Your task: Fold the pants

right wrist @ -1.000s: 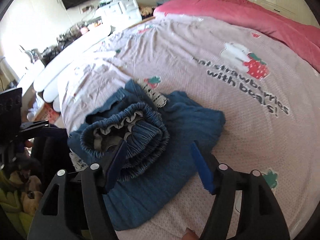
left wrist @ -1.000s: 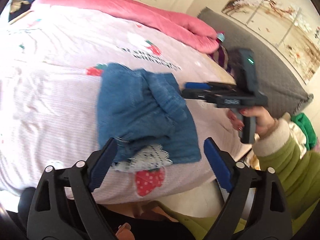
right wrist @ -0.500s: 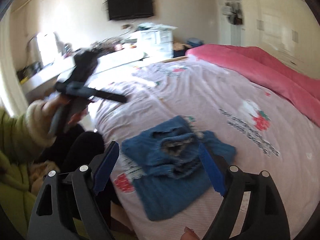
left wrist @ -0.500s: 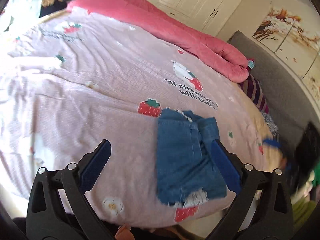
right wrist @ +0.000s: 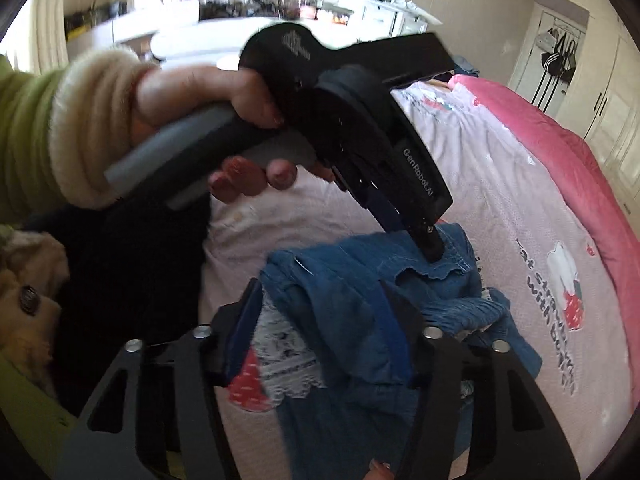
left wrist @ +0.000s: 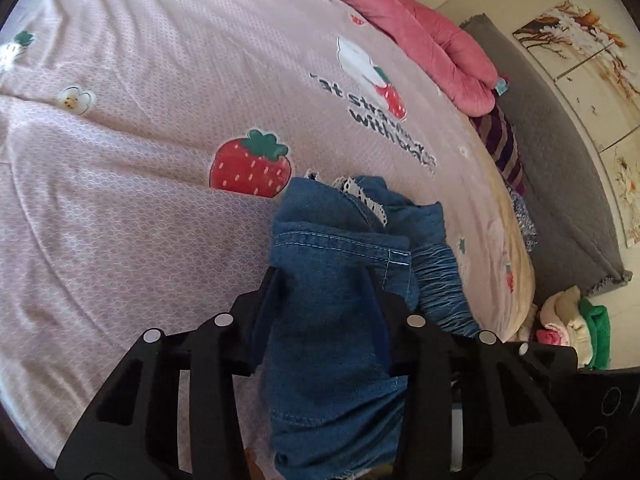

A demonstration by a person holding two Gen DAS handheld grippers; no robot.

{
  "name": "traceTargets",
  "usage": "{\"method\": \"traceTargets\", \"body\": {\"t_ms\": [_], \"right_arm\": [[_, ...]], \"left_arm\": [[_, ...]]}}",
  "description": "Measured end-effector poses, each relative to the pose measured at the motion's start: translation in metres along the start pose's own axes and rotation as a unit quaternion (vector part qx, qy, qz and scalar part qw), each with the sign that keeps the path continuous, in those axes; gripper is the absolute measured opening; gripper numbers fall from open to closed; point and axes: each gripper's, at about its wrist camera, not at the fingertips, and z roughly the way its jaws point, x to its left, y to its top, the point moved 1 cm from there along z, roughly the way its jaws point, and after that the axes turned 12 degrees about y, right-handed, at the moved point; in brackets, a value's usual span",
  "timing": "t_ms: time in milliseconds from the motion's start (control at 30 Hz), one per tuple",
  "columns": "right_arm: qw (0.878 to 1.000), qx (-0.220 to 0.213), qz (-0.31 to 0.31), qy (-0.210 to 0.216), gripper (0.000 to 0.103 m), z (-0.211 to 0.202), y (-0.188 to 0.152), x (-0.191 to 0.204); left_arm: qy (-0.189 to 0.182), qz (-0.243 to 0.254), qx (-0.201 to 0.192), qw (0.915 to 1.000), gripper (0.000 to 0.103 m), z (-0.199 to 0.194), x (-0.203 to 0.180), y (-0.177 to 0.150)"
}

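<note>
The blue denim pants lie bunched near the front edge of the bed, lace trim showing at the far side. My left gripper has its jaws closed in on a thick fold of the denim. In the right wrist view the pants lie under both tools; the left gripper presses its tip into the fabric from above. My right gripper has its jaws around a raised denim fold, with a gap left on the left side.
The pink strawberry-print sheet covers the bed. A rolled pink duvet lies along the far side. A grey headboard and a clothes pile are at the right. A dresser stands behind.
Both grippers have come down from above onto the pants. The left jaws, wide open before, have closed on the denim. The right jaws have narrowed around a fold.
</note>
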Motion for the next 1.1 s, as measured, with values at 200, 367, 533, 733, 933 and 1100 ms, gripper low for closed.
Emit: {"method": "traceTargets", "body": {"t_ms": [200, 367, 533, 733, 933, 1100], "right_arm": [[0.999, 0.01, -0.014, 0.047, 0.003, -0.01, -0.02, 0.013], [0.998, 0.031, -0.015, 0.051, 0.003, 0.0, -0.042, 0.029], [0.997, 0.01, 0.028, 0.066, 0.003, 0.013, -0.051, 0.027], [0.99, -0.042, 0.102, 0.082, 0.01, -0.022, -0.053, 0.011], [0.984, -0.096, 0.125, 0.088, 0.039, -0.068, -0.057, 0.013], [0.972, -0.158, 0.164, 0.065, 0.042, -0.098, -0.056, -0.003]], "left_arm": [[0.008, -0.003, 0.003, 1.0, 0.031, 0.009, 0.0, 0.001], [-0.002, -0.004, -0.001, 1.0, 0.031, 0.011, -0.001, 0.0], [-0.004, -0.01, -0.003, 0.9999, 0.032, 0.013, -0.001, 0.0], [-0.011, -0.02, -0.016, 0.9996, 0.036, 0.01, -0.002, -0.002], [-0.038, -0.028, -0.033, 0.9983, 0.054, -0.006, 0.001, -0.014], [-0.016, -0.003, -0.051, 0.9986, 0.059, -0.019, -0.008, -0.036]]}}
